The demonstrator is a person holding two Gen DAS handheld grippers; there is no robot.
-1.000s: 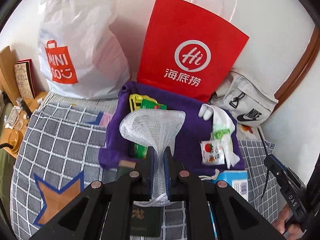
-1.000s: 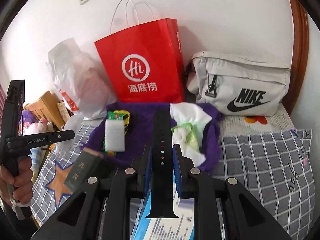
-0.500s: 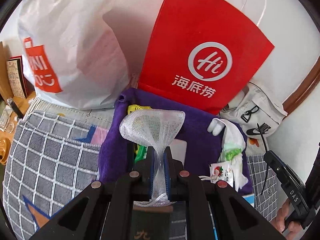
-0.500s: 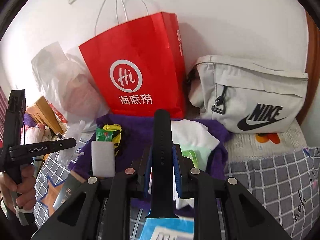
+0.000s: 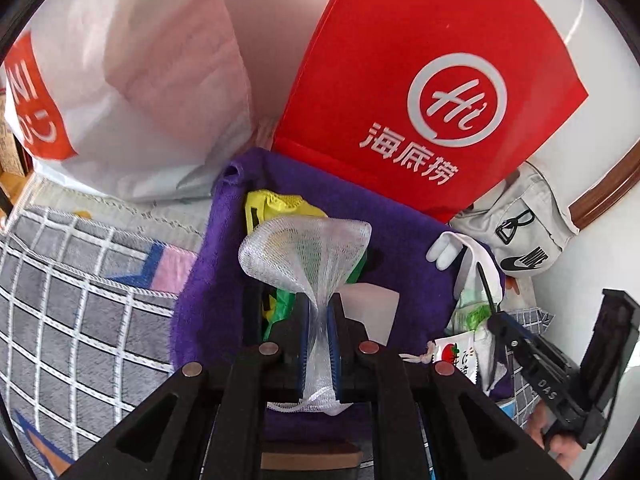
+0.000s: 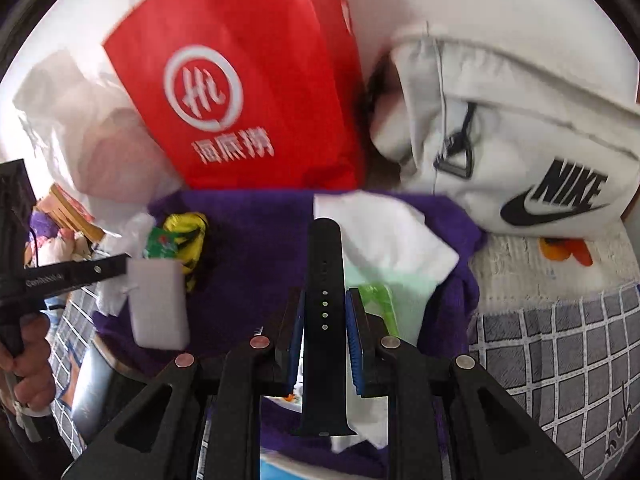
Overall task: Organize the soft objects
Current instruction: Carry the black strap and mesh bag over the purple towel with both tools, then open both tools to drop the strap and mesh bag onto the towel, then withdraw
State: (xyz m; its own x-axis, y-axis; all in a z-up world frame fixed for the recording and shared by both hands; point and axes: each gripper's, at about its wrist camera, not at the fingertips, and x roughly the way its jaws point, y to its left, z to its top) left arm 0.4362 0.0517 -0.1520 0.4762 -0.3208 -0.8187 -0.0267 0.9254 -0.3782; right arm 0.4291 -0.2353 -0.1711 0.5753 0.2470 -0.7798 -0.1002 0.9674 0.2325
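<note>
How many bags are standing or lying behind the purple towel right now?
3: a white plastic bag far left, a red paper bag in the middle, a grey Nike pouch on the right. Others may be hidden.

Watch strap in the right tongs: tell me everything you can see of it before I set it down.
The strap is a single black band, matte and rubbery-looking, with a rounded far tip, a row of small adjustment holes and four pale studs along its middle. It lies straight along the right tongs, pinched at both edges by the blue pads, its wider near end sticking out behind them. It hangs above the purple towel and white cloth; no contact with either is visible.
</note>
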